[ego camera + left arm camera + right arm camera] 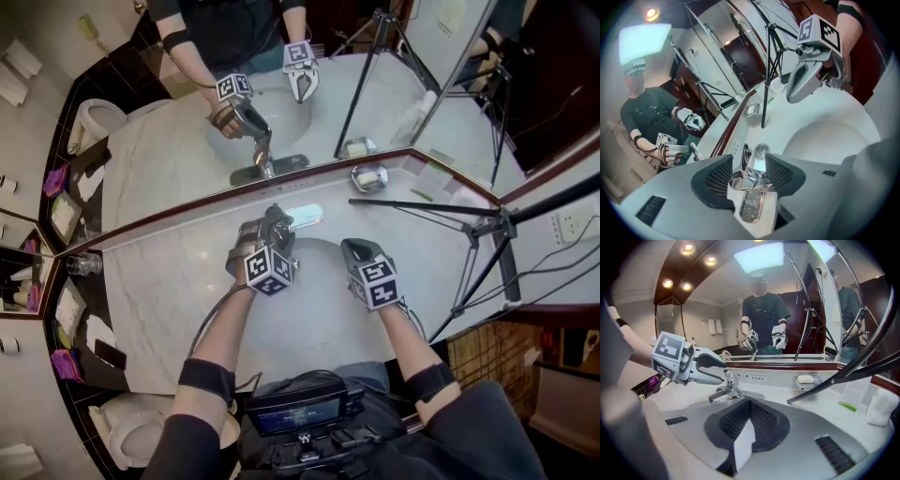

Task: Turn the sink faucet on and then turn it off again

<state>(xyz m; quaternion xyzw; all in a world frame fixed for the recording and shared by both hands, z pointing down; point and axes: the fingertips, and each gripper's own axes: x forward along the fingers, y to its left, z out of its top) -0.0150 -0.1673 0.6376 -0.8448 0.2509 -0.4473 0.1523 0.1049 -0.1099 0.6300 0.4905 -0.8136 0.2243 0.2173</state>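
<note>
straddling the faucet (751,174) at the back of the sink basin (319,291), the left gripper (749,159) has its jaws spread wide, the chrome lever standing between the pads with neither clearly pressing on it (the spout runs on ahead, roughly in line with the jaws). the right gripper (749,404), jaws closed together on nothing, hangs over the basin to the faucet's right, so the left is the nearer, and closing on the lever looks like its next job.

The left forearm (220,330) and right forearm (413,343) are reaching forward side by side. The left gripper (269,225) is pointing ahead and downward, its jaws standing wide apart. The right gripper (356,251) is hovering just beside it, tilting downward, its jaws pressing together.
</note>
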